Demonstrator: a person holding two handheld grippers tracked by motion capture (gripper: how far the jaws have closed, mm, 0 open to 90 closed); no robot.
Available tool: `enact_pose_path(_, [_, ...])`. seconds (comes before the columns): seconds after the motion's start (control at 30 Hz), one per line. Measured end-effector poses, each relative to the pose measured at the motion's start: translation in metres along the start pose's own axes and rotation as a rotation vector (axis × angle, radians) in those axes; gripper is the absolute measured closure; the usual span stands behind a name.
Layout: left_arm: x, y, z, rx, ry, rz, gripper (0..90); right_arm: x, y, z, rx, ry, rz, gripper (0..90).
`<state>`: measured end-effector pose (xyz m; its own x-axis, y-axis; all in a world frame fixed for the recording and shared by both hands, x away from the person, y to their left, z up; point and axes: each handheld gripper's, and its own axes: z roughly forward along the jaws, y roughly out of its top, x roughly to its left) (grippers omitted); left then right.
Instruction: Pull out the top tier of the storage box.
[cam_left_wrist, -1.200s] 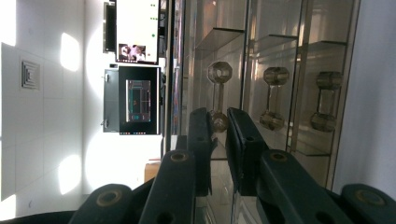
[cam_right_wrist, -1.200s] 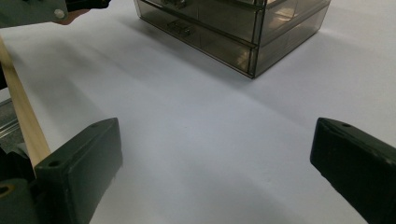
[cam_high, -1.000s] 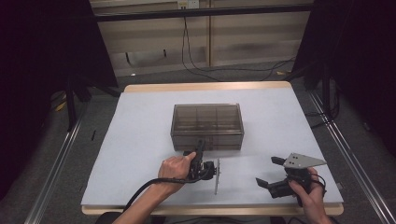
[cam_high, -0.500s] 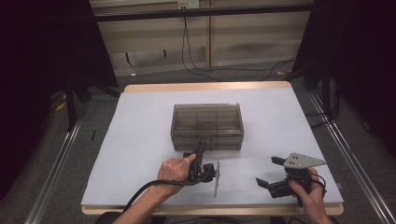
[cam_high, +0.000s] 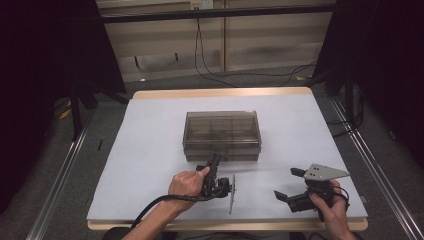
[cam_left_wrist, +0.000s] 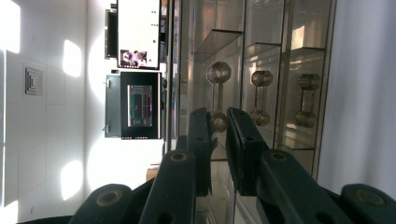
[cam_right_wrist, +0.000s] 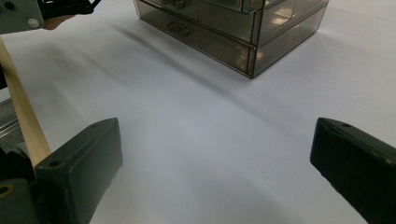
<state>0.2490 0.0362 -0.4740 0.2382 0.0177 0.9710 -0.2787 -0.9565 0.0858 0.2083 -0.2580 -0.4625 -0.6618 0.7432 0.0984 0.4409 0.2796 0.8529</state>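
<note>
Left gripper (cam_high: 214, 161) clenched on a drawer handle (cam_left_wrist: 217, 98) of the smoky drawer box (cam_high: 222, 131), mid-table; right gripper (cam_high: 295, 183) released, low over white tabletop (cam_high: 150, 145). Dark curtains (cam_high: 45, 60) flanking; cables (cam_high: 240, 75) behind.

Smoky grey see-through drawer box (cam_high: 221, 135), white table cover (cam_high: 150, 150), black grippers, left gripper (cam_high: 214, 162), right gripper (cam_high: 290, 184)

- Drawer box (cam_high: 222, 134): smoky see-through plastic, glossy, with shiny knobs (cam_left_wrist: 218, 73) of the same plastic.
- Table cover (cam_high: 150, 145): white, matt, smooth.
- Table edge (cam_high: 220, 93) at 12 o'clock: pale wood.
- Right gripper (cam_right_wrist: 215, 172) jaws: matt black plastic.
</note>
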Motion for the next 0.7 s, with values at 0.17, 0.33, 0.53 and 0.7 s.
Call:
enact_pose_path(0.17, [0.002, 0.0, -0.002, -0.004, -0.008, -0.003, 80.7, 0.0, 0.0, 0.0, 0.003, 0.0, -0.002, 2.3])
enact_pose_path(0.33, [0.009, -0.003, -0.001, -0.031, -0.041, -0.055, 79.7, 0.0, 0.0, 0.001, 0.015, 0.007, -0.001, 2.3])
enact_pose_path(0.53, [0.009, -0.007, -0.004, -0.07, -0.1, -0.128, 70.8, 0.001, 0.0, 0.002, 0.014, 0.009, -0.001, 2.3])
enact_pose_path(0.7, [0.018, -0.011, -0.008, -0.108, -0.152, -0.191, 61.4, 0.0, 0.0, 0.002, 0.016, 0.01, 0.0, 2.3])
